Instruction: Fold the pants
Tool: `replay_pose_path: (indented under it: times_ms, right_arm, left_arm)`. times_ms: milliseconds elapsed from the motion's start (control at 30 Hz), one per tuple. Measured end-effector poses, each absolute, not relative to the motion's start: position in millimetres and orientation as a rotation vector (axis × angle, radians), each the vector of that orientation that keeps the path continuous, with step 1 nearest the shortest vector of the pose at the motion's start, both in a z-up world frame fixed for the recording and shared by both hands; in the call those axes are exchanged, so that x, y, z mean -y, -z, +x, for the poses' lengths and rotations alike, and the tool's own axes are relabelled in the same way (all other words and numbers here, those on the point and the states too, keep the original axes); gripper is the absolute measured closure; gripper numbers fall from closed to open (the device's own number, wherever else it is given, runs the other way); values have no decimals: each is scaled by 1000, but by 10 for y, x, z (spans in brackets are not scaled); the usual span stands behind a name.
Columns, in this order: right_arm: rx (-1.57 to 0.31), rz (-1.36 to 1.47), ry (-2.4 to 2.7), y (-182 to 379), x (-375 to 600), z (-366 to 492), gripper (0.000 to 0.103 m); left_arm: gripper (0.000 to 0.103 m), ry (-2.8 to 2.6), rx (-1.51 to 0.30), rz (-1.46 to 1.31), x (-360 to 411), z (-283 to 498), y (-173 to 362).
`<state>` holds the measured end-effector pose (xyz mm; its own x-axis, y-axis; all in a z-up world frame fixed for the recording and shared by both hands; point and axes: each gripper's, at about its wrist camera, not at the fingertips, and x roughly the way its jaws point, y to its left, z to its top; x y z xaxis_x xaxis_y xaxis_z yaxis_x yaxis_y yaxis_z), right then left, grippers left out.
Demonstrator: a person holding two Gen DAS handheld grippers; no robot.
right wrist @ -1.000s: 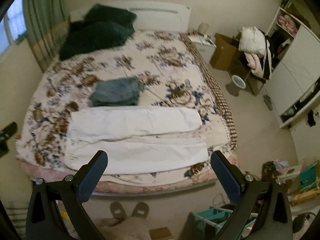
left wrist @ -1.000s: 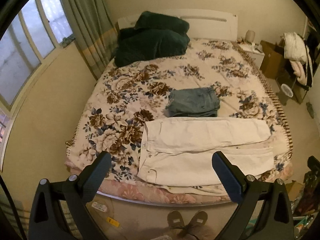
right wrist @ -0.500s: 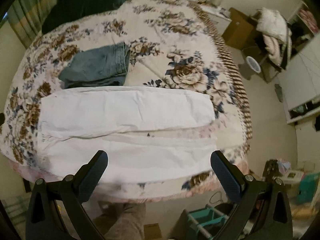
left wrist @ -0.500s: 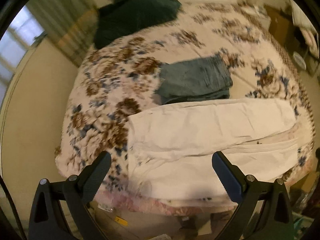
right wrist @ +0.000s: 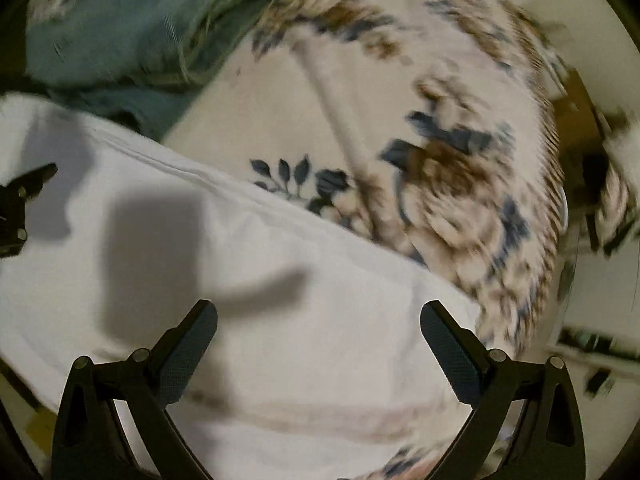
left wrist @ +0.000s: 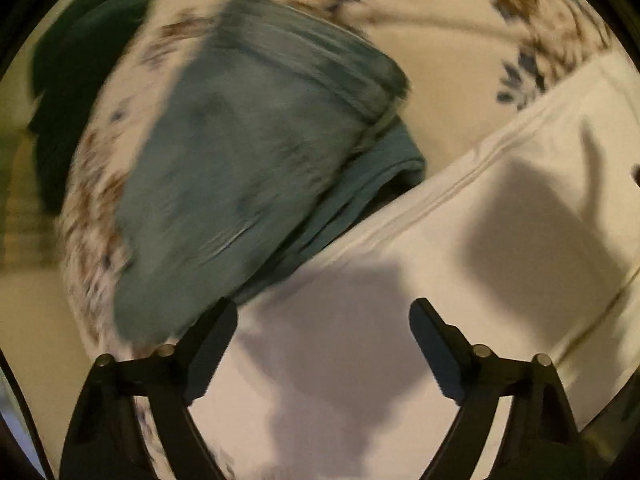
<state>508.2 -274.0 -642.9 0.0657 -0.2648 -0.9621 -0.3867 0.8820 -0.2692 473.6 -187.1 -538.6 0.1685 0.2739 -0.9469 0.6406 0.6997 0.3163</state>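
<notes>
White pants (left wrist: 460, 248) lie spread flat on the floral bed cover; they also show in the right wrist view (right wrist: 248, 288). My left gripper (left wrist: 324, 320) is open and empty, low over the pants' waist end, beside folded blue jeans (left wrist: 240, 160). My right gripper (right wrist: 318, 322) is open and empty, low over the far leg near its cuff end. The left gripper's tip (right wrist: 24, 200) shows at the left edge of the right wrist view. Both views are motion-blurred.
The folded blue jeans (right wrist: 132, 28) lie just beyond the white pants. The floral bed cover (right wrist: 440, 160) stretches to the right bed edge, with floor and clutter (right wrist: 592, 344) past it. A dark green pillow (left wrist: 72, 92) lies far left.
Both grippers have dropped from standing height above the foot of the bed to close over the white pants. Their jaws stay open. The pants have not moved.
</notes>
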Motion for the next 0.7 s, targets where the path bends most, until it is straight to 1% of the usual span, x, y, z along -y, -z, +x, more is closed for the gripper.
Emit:
replay_pose_path:
  times_ms: [33, 67, 100, 200, 267, 300, 333, 367, 400, 433, 467, 500, 533, 600, 700]
  right_arm:
    - [-1546, -570, -115, 6640, 2719, 5155, 4]
    - [-1559, -595, -127, 6798, 2707, 5188, 6]
    - [-1572, -606, -139, 6884, 2671, 5159, 9]
    - [-1592, -635, -185, 7184, 2697, 5248, 19]
    - [-1602, -628, -224, 7309, 2702, 5282, 22]
    - [-1603, -626, -252, 7367, 2699, 5295, 27]
    - [-1602, -627, -272, 7398, 2692, 5299, 36]
    - [-1595, -625, -290, 7416, 2683, 5308, 43]
    - [-1589, -617, -299, 7410, 2677, 5312, 57]
    - [-1587, -607, -294, 7402, 2678, 5312, 69]
    - [-1577, -601, -284, 7372, 2681, 5307, 74]
    - [-1559, -594, -271, 7330, 2697, 5293, 81]
    - [-1548, -573, -265, 7282, 2728, 5272, 84]
    - [-1525, -541, -261, 7184, 2824, 5231, 87]
    - [-1494, -492, -254, 7011, 2947, 5091, 90]
  left_arm:
    - [19, 327, -1430, 832, 1891, 4765, 5492]
    - [23, 361, -1445, 839, 1916, 4809, 5606]
    - [24, 384, -1457, 856, 1931, 4844, 5724]
    - [24, 443, -1470, 916, 1940, 4837, 5899]
    - [23, 472, -1471, 935, 1929, 4844, 5951]
    - [24, 484, -1473, 926, 1912, 4864, 5962]
    - [24, 498, -1475, 911, 1881, 4889, 5956]
    - [24, 513, -1472, 900, 1853, 4901, 5938]
    - [28, 533, -1465, 894, 1819, 4903, 5903]
    - [34, 546, -1454, 881, 1789, 4900, 5856]
    - [63, 566, -1442, 869, 1757, 4887, 5800]
    - [91, 609, -1466, 832, 1715, 4873, 5753]
    - [92, 616, -1480, 817, 1606, 4825, 5676]
    - [95, 602, -1436, 818, 1535, 4774, 5547]
    - [97, 553, -1393, 747, 1453, 4731, 5270]
